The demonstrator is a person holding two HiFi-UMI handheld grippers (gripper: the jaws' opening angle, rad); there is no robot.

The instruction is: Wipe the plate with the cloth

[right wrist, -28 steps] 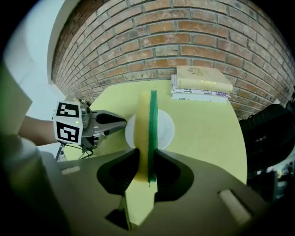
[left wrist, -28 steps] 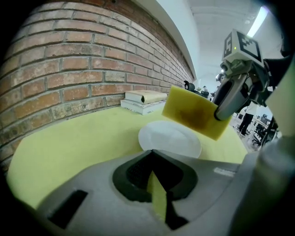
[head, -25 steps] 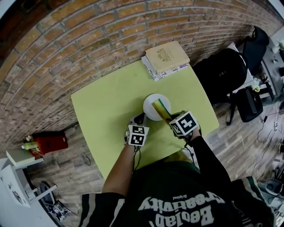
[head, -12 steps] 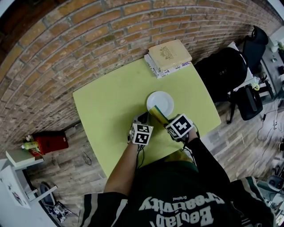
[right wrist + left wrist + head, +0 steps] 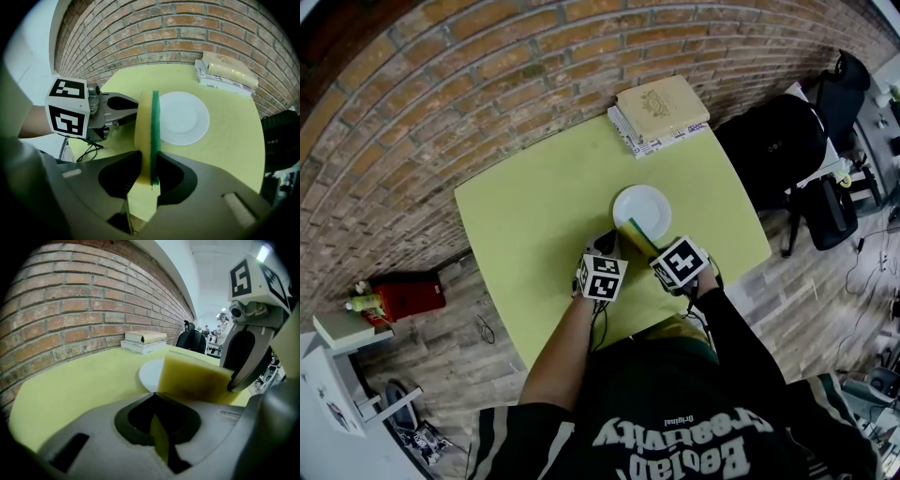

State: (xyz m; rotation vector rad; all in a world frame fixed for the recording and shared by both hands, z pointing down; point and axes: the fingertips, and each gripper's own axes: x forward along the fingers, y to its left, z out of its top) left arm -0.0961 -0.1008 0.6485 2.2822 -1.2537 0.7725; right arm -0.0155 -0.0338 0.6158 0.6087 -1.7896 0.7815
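A white plate (image 5: 643, 208) lies flat on the yellow-green table (image 5: 525, 216), seen too in the right gripper view (image 5: 187, 117) and the left gripper view (image 5: 149, 374). The cloth (image 5: 147, 124) is a thick yellow pad with a green face, held on edge. My right gripper (image 5: 151, 161) is shut on it, just short of the plate's near rim. From above, the cloth (image 5: 638, 235) overlaps that rim. My left gripper (image 5: 600, 248) sits left of the cloth, jaws together with nothing in them (image 5: 161, 420). The cloth (image 5: 194, 380) fills its view at right.
A stack of books (image 5: 661, 112) lies at the table's far right corner by the brick wall. A black office chair (image 5: 769, 145) stands to the right of the table. A red box (image 5: 408, 295) sits on the wooden floor to the left.
The right gripper has drawn the cloth back from the middle of the plate to its near rim. The left gripper has stayed beside it.
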